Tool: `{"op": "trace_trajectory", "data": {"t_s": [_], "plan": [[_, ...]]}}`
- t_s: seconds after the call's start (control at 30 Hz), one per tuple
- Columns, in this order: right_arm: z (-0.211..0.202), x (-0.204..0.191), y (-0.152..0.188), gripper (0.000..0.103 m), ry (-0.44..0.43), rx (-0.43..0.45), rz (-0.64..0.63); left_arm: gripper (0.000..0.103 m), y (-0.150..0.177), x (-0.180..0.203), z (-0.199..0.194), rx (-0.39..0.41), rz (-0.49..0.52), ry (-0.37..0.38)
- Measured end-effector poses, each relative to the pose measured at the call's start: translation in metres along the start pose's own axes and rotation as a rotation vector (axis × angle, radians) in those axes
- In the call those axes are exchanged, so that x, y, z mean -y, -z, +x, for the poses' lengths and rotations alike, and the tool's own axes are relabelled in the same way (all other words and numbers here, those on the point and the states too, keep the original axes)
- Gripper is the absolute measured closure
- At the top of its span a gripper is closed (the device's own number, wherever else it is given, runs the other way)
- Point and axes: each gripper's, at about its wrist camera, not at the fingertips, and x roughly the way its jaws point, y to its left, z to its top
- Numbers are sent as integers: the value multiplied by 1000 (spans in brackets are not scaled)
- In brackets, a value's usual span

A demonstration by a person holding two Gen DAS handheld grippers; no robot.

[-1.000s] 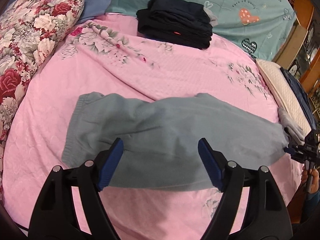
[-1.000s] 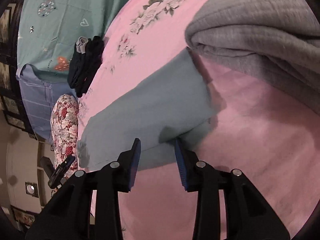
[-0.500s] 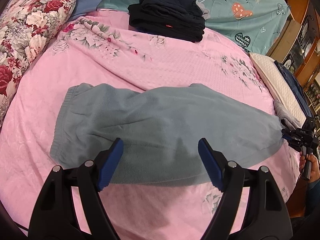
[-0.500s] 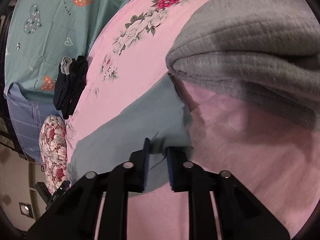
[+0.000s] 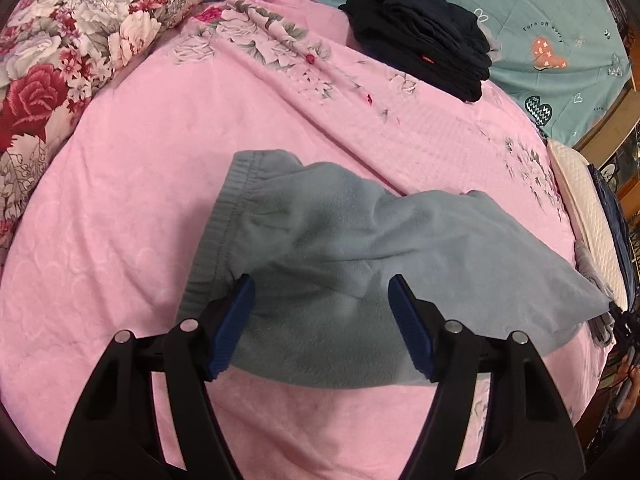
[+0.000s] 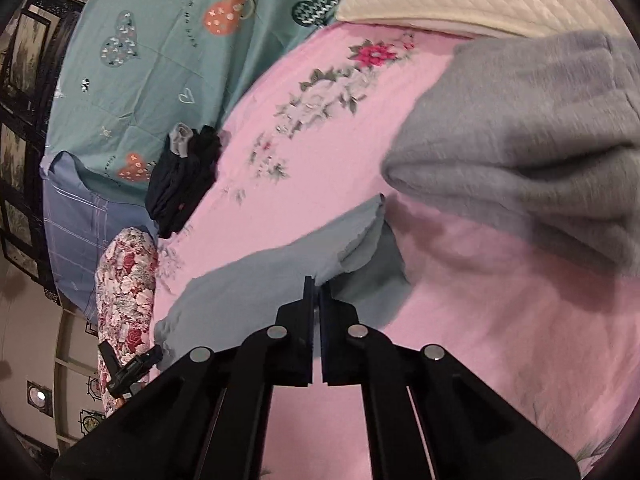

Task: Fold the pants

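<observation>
my right claw (image 6: 315, 286) pinches pants (image 5: 360, 280) hem; long axis runs left toward waistband, under my wide-open left claw (image 5: 322, 328).

the pants (image 5: 360, 264) are showing a plain blue-grey, lying on a pink bedspread (image 5: 140, 208) that is carrying pale grey-and-red flower prints. at ten o'clock a pillow (image 5: 76, 36) is showing red and white roses. at one o'clock a stack of clothes (image 5: 424, 36) is looking near black against a teal sheet (image 5: 560, 20) that is bearing heart motifs. the left gripper (image 5: 320, 320) is showing black arms with blue pads (image 5: 408, 328).
</observation>
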Motion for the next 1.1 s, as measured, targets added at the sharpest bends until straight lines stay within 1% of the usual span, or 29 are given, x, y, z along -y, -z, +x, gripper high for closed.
{"op": "trace_trajectory", "data": {"t_s": [0.07, 0.1, 0.13, 0.17, 0.2, 0.23, 0.27, 0.3, 0.37, 0.4, 0.5, 0.57, 0.63, 0.7, 0.73, 0.87, 0.97, 1.0, 1.03, 1.07, 1.1], "plan": [[15, 17, 6, 100, 90, -46, 26, 32, 1, 3, -2, -1, 28, -7], [18, 22, 8, 103, 112, -54, 25, 32, 1, 4, -3, -2, 35, -15], [15, 22, 6, 103, 115, -56, 27, 32, 1, 5, -4, -2, 39, -18], [9, 14, 4, 98, 175, -44, -12, 32, 2, 7, -8, -1, 44, -15], [2, 2, 2, 92, 226, -21, -81, 32, 4, 8, -13, 6, 48, -12], [-3, -12, 2, 86, 261, 1, -164, 29, 5, 10, -19, 18, 52, -8], [-4, -29, 4, 68, 272, 12, -251, 28, 6, 12, -27, 36, 55, -5], [-3, -52, 9, 59, 254, 15, -361, 28, 7, 14, -34, 52, 55, -2], [12, -100, 30, 59, 170, -24, -609, 26, 9, 21, -45, 75, 57, 20], [22, -121, 43, 59, 160, -38, -724, 25, 10, 28, -50, 80, 61, 31], [65, -171, 94, 59, 188, -81, -1099, 23, 17, 56, -53, 76, 106, 53], [92, -186, 117, 59, 172, -150, -1233, 22, 25, 75, -53, 71, 144, 48], [111, -193, 123, 60, 163, -198, -1281, 21, 31, 86, -53, 66, 166, 46], [120, -194, 125, 66, 149, -235, -1305, 21, 36, 90, -54, 60, 171, 47], [123, -195, 124, 66, 145, -250, -1312, 19, 37, 89, -54, 59, 171, 44], [134, -199, 126, 70, 152, -271, -1339, 19, 37, 77, -52, 50, 131, 27], [143, -205, 131, 71, 151, -269, -1371, 19, 35, 66, -45, 33, 92, 17], [144, -207, 132, 73, 150, -267, -1376, 19, 34, 62, -41, 24, 78, 20], [146, -209, 132, 77, 145, -275, -1377, 19, 34, 60, -39, 17, 69, 23], [149, -210, 131, 89, 146, -288, -1373, 19, 34, 57, -36, 10, 60, 23], [151, -210, 131, 94, 150, -297, -1373, 19, 35, 55, -34, 5, 53, 24]]}}
